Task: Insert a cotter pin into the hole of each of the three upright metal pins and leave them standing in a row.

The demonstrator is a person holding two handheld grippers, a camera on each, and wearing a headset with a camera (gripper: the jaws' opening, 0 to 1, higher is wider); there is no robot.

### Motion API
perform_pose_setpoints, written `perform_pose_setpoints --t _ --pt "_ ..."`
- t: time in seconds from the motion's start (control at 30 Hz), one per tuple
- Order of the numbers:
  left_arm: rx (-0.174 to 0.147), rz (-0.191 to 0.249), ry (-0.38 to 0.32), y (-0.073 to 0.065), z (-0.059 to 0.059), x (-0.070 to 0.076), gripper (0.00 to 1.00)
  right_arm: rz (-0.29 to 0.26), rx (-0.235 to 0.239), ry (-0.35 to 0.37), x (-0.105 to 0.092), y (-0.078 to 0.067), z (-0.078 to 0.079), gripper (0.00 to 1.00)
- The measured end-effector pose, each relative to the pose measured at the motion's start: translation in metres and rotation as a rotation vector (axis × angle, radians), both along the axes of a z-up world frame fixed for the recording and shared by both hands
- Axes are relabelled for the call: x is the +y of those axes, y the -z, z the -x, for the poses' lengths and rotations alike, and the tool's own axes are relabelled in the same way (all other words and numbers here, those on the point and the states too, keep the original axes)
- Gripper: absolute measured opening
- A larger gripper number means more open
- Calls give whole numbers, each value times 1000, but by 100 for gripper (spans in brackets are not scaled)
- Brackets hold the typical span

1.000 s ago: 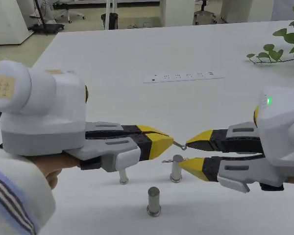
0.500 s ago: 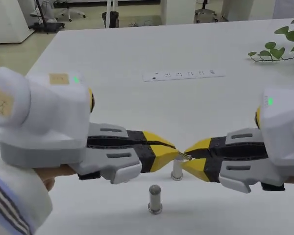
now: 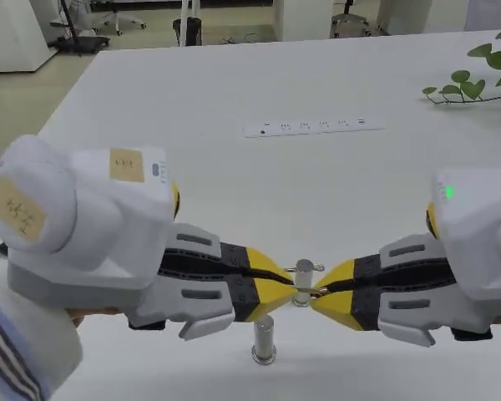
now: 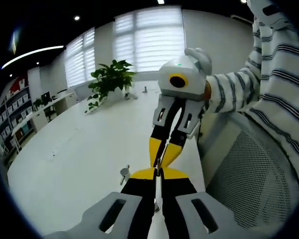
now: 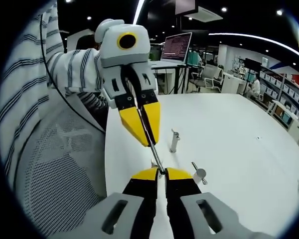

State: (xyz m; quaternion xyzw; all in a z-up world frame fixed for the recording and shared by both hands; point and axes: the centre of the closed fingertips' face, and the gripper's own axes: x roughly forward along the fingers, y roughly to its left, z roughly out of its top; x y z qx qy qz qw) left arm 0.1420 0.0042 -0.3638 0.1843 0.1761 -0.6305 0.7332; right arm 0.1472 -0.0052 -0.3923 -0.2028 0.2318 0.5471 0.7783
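Left gripper (image 3: 289, 287) reaches in from the left, jaws clenched on one end of a thin cotter pin (image 5: 151, 143). Near the bench's (image 3: 234, 175) near edge, a front metal pin (image 3: 263, 337) stands upright and a rear metal pin (image 3: 303, 270) stands just behind the tips. Right gripper (image 3: 316, 292) pinches the cotter pin's other end.

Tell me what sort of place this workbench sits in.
Most likely an open-plan office or lab. A large white table carries a power strip, office chairs stand beyond it, and a lit monitor and a potted plant are nearby.
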Motion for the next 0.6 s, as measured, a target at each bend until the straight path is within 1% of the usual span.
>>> perform_pose_setpoints --t 0.07,0.17,0.27,0.33,0.4,0.47,0.53,0.57,0.6 --pt "-13 -18 25 4 3 0 0 11 -3 -22 1 1 3 0" --pt "-15 -29 38 6 5 -1 0 34 7 -53 1 5 8 0" --pt "-23 -48 60 11 8 0 0 45 15 -72 1 7 11 0" --pt "-35 -77 73 16 9 2 0 47 14 -86 1 7 13 0" --pt "-35 -96 64 21 8 3 0 49 7 -97 2 6 14 0" --pt "-35 -91 57 23 7 4 0 60 11 -104 1 8 15 0" --pt "-32 -85 47 24 6 4 0 69 -6 -112 0 8 14 0" --pt "-33 -86 42 25 6 5 0 68 -4 -115 1 8 14 0" --pt "-40 -93 42 26 5 6 0 67 2 -117 2 8 15 0"
